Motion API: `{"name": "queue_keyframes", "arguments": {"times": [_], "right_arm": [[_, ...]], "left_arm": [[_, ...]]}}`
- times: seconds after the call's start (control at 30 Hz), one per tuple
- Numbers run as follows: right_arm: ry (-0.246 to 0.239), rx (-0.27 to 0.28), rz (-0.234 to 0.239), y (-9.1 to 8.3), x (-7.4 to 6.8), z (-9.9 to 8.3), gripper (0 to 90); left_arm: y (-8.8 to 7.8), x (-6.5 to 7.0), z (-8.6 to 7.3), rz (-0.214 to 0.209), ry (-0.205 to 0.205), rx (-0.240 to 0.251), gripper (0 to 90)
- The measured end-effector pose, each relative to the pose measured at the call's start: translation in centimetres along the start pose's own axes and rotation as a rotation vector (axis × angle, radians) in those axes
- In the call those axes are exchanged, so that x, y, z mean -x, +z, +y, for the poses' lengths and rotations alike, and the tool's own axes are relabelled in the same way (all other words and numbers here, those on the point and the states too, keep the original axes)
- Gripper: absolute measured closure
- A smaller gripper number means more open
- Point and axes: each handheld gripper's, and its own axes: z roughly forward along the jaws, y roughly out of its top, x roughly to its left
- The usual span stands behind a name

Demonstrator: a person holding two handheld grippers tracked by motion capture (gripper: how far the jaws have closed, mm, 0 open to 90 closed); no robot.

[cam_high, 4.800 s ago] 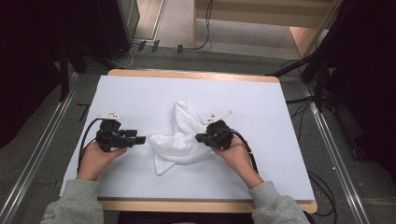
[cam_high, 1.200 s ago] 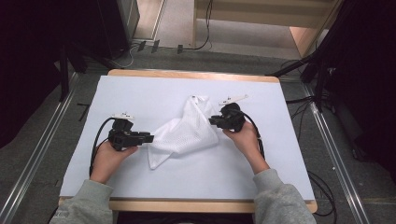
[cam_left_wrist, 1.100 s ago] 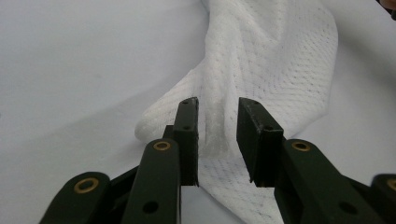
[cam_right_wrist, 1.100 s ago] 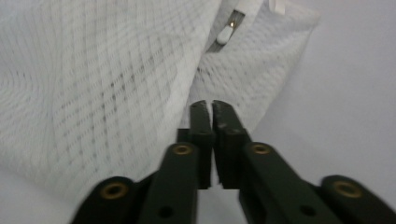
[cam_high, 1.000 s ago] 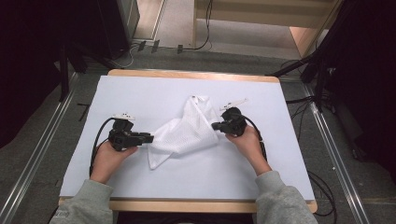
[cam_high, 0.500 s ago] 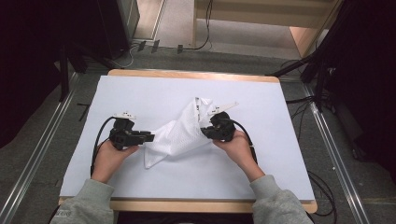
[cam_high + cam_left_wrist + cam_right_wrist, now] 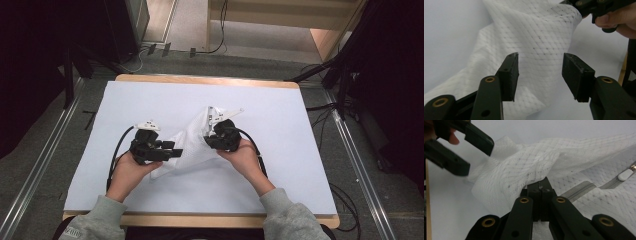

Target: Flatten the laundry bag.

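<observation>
White mesh cloth [image 7: 192, 145] crumpled mid-table [image 7: 300, 150], zipper [image 7: 579, 188] visible. Right hand-held gripper [image 7: 212, 141] jaws pressed together on cloth fold, lifting it. Left hand-held gripper [image 7: 175, 152] at cloth's left edge, jaws just opening, now apart, cloth behind them, unpinched.

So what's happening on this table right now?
A person works a white mesh zip bag on a white-covered table with a handheld gripper in each hand. The right gripper is clamped shut on a fold of the mesh, holding it raised beside the grey zipper. The left gripper has just been opening; its jaws stand apart in front of the fabric without pressing on it.
</observation>
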Motion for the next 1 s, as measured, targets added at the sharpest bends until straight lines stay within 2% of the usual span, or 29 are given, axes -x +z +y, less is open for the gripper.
{"name": "queue_keyframes", "arguments": {"times": [0.03, 0.13, 0.2, 0.23, 0.27, 0.3, 0.37, 0.47, 0.53, 0.63, 0.77, 0.83, 0.87, 0.9, 0.93, 1.0], "right_arm": [[0.000, 0.000, 0.000, 0.0, 0.0, 0.0, 90.0], [0.002, -0.003, -0.002, 0.1, 0.0, 0.0, 90.0], [0.003, -0.004, -0.004, 0.1, 0.0, 0.0, 90.0], [0.007, -0.002, -0.004, 0.1, 0.0, 0.0, 90.0], [0.007, -0.004, -0.005, 0.1, 0.0, 0.0, 90.0], [0.006, -0.005, -0.007, 0.1, 0.0, 0.0, 90.0], [-0.008, -0.001, -0.014, 0.0, 0.3, -0.1, 90.0], [-0.002, 0.002, -0.034, -0.4, 0.6, -0.2, 90.0], [0.018, 0.015, -0.076, -1.3, 1.7, -0.5, 90.0], [0.045, 0.023, -0.110, -2.2, 3.0, -1.0, 87.5], [0.054, 0.019, -0.138, -2.7, 3.9, -1.4, 83.4], [0.065, 0.013, -0.142, -2.8, 4.2, -1.7, 78.2], [0.068, 0.013, -0.136, -2.6, 4.4, -1.9, 71.9], [0.068, 0.013, -0.136, -2.6, 4.4, -1.9, 71.9], [0.063, 0.003, -0.136, -2.2, 4.4, -2.0, 63.2], [0.057, -0.009, -0.152, -1.9, 4.3, -2.1, 54.4]], "left_arm": [[0.0, 0.0, 0.0, 0.000, 0.000, 0.000, 46.1], [1.4, 0.4, -0.2, -0.005, 0.029, -0.035, 45.0], [2.3, 0.7, -0.2, 0.008, 0.040, -0.062, 47.3], [2.7, 0.8, -0.2, 0.023, 0.052, -0.082, 53.0], [3.0, 0.8, -0.2, 0.034, 0.061, -0.092, 62.7], [3.3, 0.7, -0.2, 0.028, 0.058, -0.098, 80.1], [3.2, 0.5, -0.2, 0.016, 0.053, -0.098, 89.3], [2.6, 0.2, -0.1, 0.012, 0.046, -0.082, 90.0], [1.8, -0.3, 0.0, 0.010, 0.034, -0.060, 90.0], [1.3, -0.8, -0.1, 0.009, 0.020, -0.052, 90.0], [0.7, -1.5, -0.1, 0.006, -0.012, -0.027, 90.0], [0.3, -2.0, -0.1, 0.007, -0.028, -0.013, 90.0], [-0.1, -2.5, -0.1, 0.001, -0.045, -0.001, 90.0], [-0.1, -2.5, -0.1, 0.001, -0.045, -0.001, 90.0], [-0.4, -2.8, -0.1, 0.001, -0.058, 0.010, 90.0], [-0.9, -3.3, -0.2, 0.000, -0.072, 0.023, 90.0]]}}
